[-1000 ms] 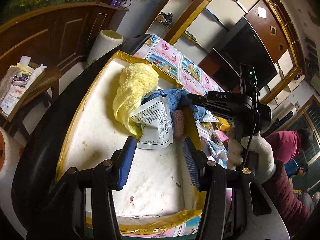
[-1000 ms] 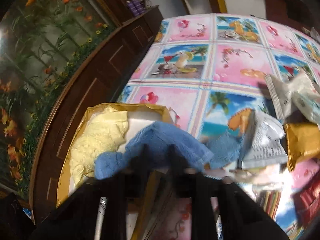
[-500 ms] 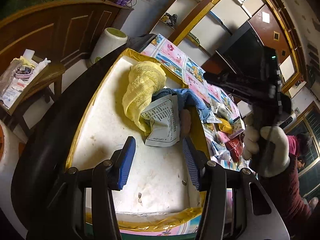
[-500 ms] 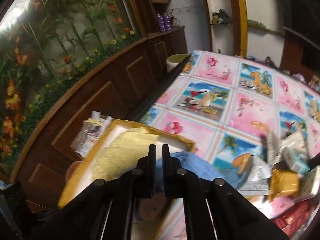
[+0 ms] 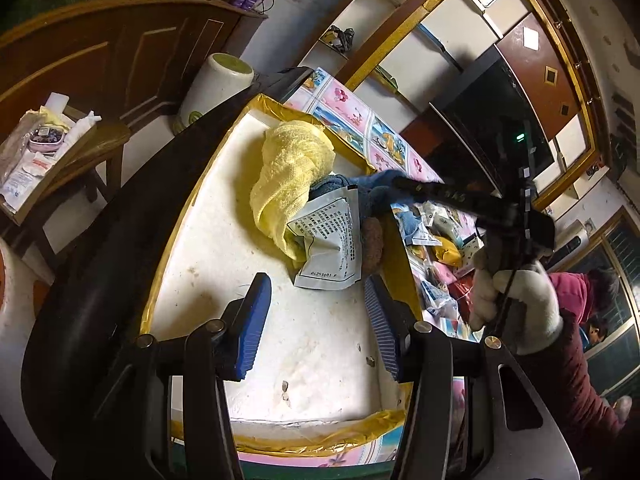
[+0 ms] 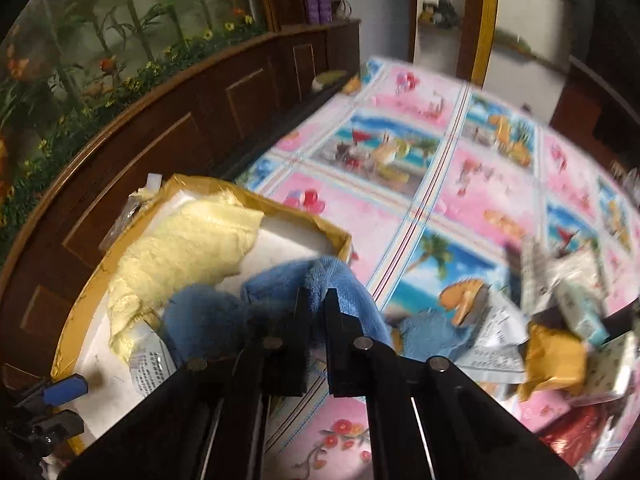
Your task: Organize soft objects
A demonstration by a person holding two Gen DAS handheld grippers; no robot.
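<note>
While the left tongs hover spread wide and empty above the white floor of the yellow-rimmed box, the right tongs are pinched nearly closed on a fold of the blue towel. That towel drapes over the box rim beside the yellow towel and a printed sachet, on the patterned desk.
</note>
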